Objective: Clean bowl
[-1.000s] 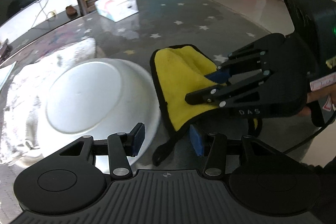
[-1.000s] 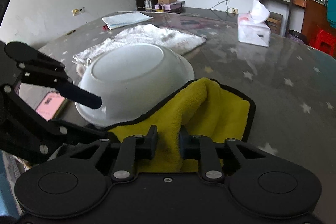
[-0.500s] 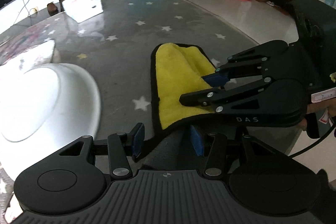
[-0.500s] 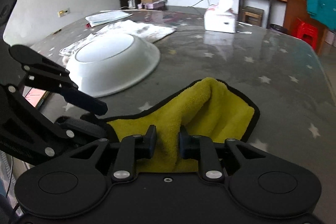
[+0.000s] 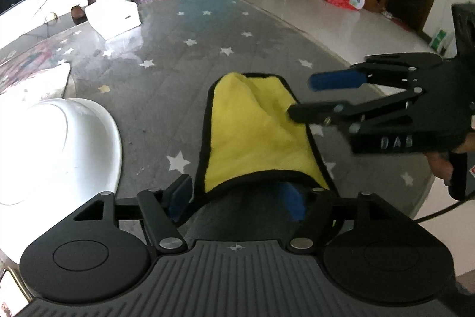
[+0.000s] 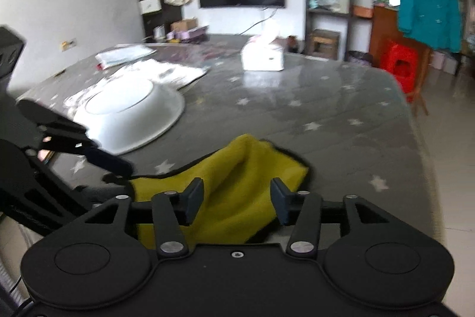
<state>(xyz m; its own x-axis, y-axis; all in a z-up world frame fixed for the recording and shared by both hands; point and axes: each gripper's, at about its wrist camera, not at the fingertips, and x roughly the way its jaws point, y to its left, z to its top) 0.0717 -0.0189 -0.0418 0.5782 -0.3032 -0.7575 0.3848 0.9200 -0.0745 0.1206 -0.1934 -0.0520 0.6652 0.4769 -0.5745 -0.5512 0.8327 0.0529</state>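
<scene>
Both tongs stand released. Left tongs (image 5: 239, 199) hover with their blue pads spread apart at the near edge of the yellow cloth (image 5: 252, 132), whose black-bound hem droops between them without being pinched. Right tongs (image 6: 236, 205) gape wide just above the same cloth (image 6: 237, 192), gripping nothing; from the left wrist view they (image 5: 299, 95) reach in from the right, fingertips over the cloth's far corner. That cloth lies rumpled on the grey, star-patterned worktop (image 5: 184, 70), close to its near edge. White bowl (image 6: 133, 112) rests upside down on the worktop, apart from the cloth and to its left, with a strip of bare starred surface between them; neither pair of tongs touches it. Behind the bowl lies a pale towel (image 6: 160, 70), and farther back a white tissue box (image 6: 262, 57).
</scene>
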